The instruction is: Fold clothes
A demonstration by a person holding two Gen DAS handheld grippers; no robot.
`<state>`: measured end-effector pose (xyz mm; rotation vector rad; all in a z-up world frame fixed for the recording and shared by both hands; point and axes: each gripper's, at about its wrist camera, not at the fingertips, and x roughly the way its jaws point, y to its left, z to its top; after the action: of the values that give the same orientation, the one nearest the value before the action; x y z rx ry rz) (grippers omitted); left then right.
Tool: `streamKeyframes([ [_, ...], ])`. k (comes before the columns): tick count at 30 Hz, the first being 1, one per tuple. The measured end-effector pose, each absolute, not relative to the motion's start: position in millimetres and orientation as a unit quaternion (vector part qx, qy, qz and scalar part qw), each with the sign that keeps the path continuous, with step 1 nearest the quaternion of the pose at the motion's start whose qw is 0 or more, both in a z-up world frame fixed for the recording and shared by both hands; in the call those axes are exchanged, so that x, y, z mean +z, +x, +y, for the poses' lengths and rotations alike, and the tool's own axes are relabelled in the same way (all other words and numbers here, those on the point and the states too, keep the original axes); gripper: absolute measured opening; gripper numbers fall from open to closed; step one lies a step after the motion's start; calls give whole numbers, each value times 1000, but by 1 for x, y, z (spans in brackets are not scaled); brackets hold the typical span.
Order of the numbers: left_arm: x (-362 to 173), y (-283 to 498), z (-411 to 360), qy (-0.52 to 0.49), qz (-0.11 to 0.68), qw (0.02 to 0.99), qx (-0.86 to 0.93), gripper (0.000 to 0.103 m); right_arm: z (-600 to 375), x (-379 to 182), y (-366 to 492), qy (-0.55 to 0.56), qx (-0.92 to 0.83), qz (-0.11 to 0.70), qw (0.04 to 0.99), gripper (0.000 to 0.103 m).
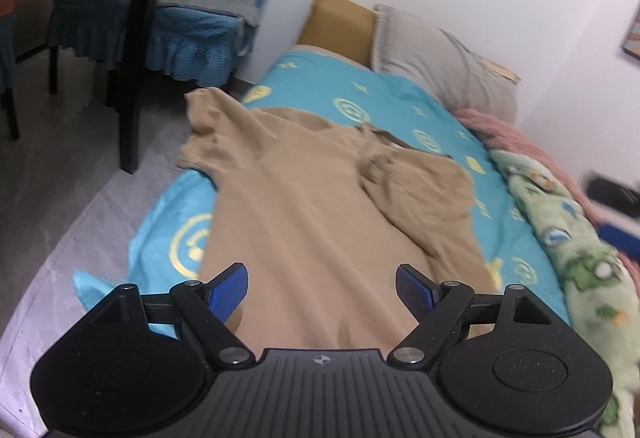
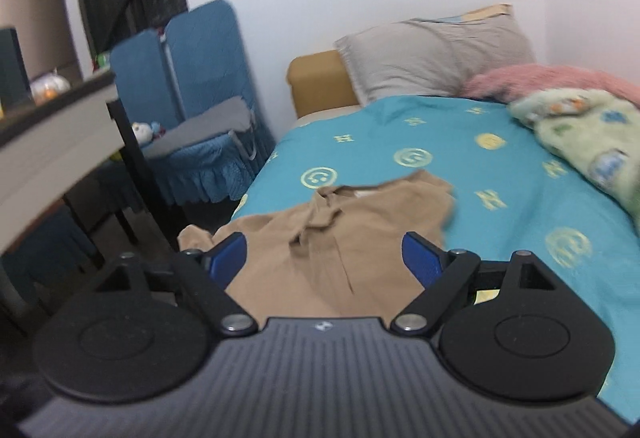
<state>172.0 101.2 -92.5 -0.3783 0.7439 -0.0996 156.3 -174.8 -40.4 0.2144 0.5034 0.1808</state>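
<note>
A tan shirt (image 1: 304,198) lies spread on the bed's turquoise cover (image 1: 360,94), collar toward the pillow. One sleeve (image 1: 208,126) hangs off the bed's left edge; the other sleeve (image 1: 424,194) is folded in over the body. My left gripper (image 1: 322,278) is open and empty, above the shirt's lower part. The shirt also shows in the right wrist view (image 2: 332,238). My right gripper (image 2: 324,252) is open and empty, above the shirt near its collar (image 2: 320,206).
A grey pillow (image 2: 432,58) and a tan headboard (image 2: 320,82) stand at the bed's far end. A green blanket (image 1: 580,250) and pink blanket (image 2: 552,78) lie along the right side. Blue-covered chairs (image 1: 192,34) and a dark table leg (image 1: 136,78) stand left on the grey floor.
</note>
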Motion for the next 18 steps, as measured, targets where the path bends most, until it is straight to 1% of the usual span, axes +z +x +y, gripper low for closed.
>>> streamKeyframes([
  [4,-84,150,76,-160,375,908,-96,82,-211,-41,87,131,65,250,957,86],
  [8,-79,129,45,-143,391,896,-156,81,-248,-56,46,174,27,247,953,86],
  [13,-96,113,11,-164,447,852,-217,71,-286,-70,40,255,20,256,932,86],
  [15,-107,109,0,-174,470,833,-233,64,-292,-74,40,270,26,256,928,86],
  [18,-126,104,-15,-195,501,805,-250,56,-300,-81,41,291,36,258,921,86],
])
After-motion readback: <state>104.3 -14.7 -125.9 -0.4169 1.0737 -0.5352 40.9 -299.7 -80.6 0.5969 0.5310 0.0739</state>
